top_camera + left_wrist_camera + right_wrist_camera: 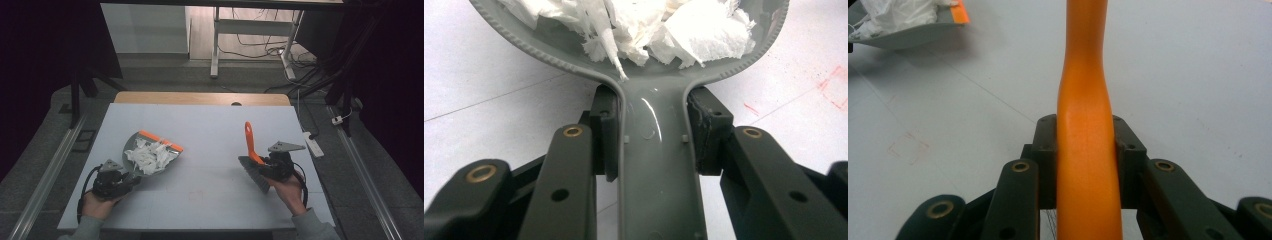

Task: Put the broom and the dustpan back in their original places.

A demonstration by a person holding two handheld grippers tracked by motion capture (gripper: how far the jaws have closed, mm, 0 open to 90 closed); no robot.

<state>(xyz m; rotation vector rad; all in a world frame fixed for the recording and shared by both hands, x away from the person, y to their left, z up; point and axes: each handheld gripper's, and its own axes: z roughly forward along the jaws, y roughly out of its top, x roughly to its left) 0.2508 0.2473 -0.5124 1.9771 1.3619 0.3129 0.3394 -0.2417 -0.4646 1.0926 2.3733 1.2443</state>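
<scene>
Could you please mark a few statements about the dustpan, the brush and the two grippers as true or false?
1. The left gripper is shut on the dustpan handle. True.
2. The dustpan is empty. False: torn white paper lies in it.
3. The right gripper holds the brush by its orange handle. True.
4. The brush bristles rest inside the dustpan. False: the brush is well apart from it, on the right side of the table.
5. The dustpan's front lip is orange. True.
</scene>
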